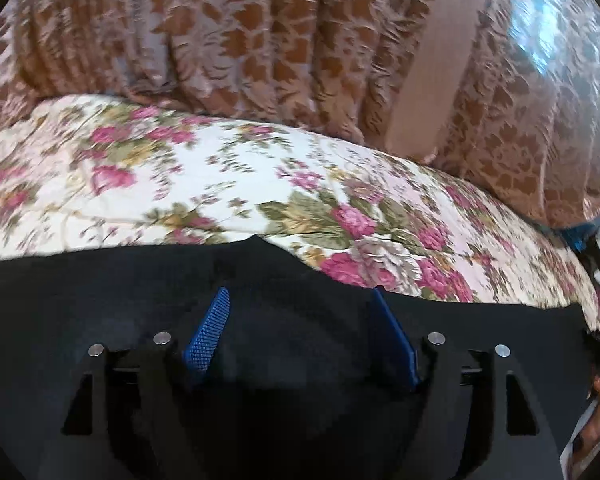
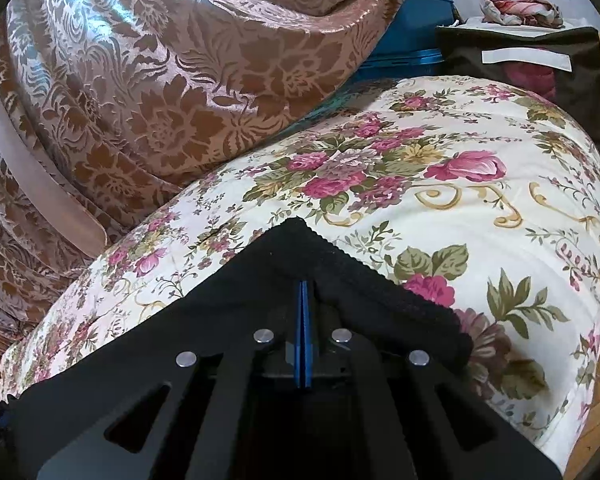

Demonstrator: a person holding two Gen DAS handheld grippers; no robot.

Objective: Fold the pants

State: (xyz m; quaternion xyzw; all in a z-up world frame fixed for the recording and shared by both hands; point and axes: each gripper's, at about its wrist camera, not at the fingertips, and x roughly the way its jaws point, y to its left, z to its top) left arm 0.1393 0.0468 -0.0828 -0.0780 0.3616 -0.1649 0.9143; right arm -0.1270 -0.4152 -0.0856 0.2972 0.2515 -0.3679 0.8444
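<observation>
Pants (image 1: pixel 260 280) fill the lower part of your left wrist view, a flat black cloth spread on a bed with a flowered bedspread (image 1: pixel 180 184). Your left gripper (image 1: pixel 300 336) stands spread, its blue pads (image 1: pixel 208 336) well apart and nothing pinched between them; black cloth lies beneath and just ahead of them. The cloth's far edge runs across the view from left to right, with a small peak near the middle. A brown patterned curtain (image 1: pixel 220 28) hangs behind the bed.

From the right wrist, your right gripper (image 2: pixel 303 292) is pressed together, its blue pads (image 2: pixel 303 340) meeting, and the pants (image 2: pixel 260 280) rise in a tented peak around them, so it appears to pinch a corner or fold of the fabric. A thick hem (image 2: pixel 400 296) runs down to the right from that peak. The bedspread (image 2: pixel 440 200) lies open ahead.

Judging from this, the right hand has the cloth and the left, sitting over the edge, is nearer the free part.
</observation>
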